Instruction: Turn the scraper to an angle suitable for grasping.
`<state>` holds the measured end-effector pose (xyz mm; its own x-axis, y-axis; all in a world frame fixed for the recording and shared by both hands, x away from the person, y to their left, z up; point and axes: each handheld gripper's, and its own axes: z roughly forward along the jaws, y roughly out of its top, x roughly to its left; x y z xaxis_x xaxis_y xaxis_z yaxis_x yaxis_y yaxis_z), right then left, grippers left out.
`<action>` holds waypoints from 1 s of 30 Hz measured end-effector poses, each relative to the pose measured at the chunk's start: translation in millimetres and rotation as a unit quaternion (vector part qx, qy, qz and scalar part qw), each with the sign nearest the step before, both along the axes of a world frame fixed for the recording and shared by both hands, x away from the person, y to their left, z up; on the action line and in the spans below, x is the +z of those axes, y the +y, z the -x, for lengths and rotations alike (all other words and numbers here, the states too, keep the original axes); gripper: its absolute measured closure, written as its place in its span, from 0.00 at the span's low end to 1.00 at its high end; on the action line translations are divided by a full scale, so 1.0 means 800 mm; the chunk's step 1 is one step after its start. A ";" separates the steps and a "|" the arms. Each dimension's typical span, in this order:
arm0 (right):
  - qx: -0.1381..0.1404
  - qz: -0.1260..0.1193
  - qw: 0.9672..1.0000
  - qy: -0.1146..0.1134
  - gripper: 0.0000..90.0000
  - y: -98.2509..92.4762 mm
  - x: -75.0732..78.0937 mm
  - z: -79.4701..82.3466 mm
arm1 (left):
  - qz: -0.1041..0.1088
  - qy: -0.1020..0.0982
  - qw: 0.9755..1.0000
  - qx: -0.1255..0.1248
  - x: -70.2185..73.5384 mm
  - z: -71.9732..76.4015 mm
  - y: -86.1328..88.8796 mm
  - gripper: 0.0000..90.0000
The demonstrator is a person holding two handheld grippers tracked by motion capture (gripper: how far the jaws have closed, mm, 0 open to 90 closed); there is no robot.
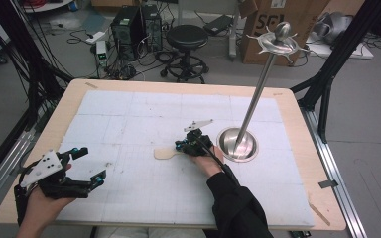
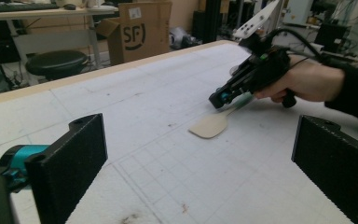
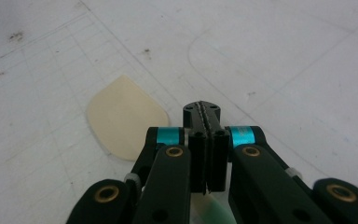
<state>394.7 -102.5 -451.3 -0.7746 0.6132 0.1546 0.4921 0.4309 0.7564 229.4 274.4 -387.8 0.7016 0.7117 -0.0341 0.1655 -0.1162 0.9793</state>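
A spatula with a cream blade [image 1: 164, 153] [image 2: 210, 126] [image 3: 126, 116] lies flat on the white gridded mat [image 1: 144, 114]. Its pale green handle [image 3: 209, 207] runs under my right gripper [image 1: 179, 145] [image 2: 217, 100] [image 3: 202, 109]. That gripper is low over the mat with its jaws pressed together, and nothing shows in the seam between them. Whether the jaws touch the handle is hidden. My left gripper [image 1: 92, 162] [image 2: 200, 158] hovers near the mat's front left, open and holding nothing, pointed toward the spatula.
A metal stand [image 1: 237, 144] with a round base and a tall pole topped by hooks [image 1: 278, 42] rises just right of my right hand. The wooden table edge [image 1: 297, 114] frames the mat. A stool, boxes and cables are on the floor beyond.
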 end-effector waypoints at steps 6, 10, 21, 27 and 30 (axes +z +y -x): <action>0.009 0.002 1.000 0.009 1.00 0.000 0.000 0.002 | -0.010 -0.001 1.000 0.000 -0.001 0.000 -0.003 0.04; 0.024 0.011 1.000 0.016 1.00 0.001 0.003 0.009 | -0.016 -0.004 1.000 0.001 -0.001 -0.001 -0.004 0.04; 0.047 0.016 0.998 0.028 1.00 -0.004 0.005 0.047 | -0.017 0.009 1.000 -0.014 -0.008 -0.019 -0.019 0.04; 0.067 0.016 0.997 0.028 1.00 -0.009 0.005 0.066 | -0.016 0.009 0.999 -0.029 -0.008 -0.030 -0.033 0.04; 0.080 0.021 0.996 0.031 1.00 -0.012 0.006 0.083 | -0.013 0.012 0.999 -0.035 -0.010 -0.036 -0.039 0.04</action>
<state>328.0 -112.3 -446.7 -0.8526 0.4899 0.1820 0.4597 0.5374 0.7070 257.9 243.1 -395.7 0.7483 0.6625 -0.0329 0.1789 -0.1538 0.9718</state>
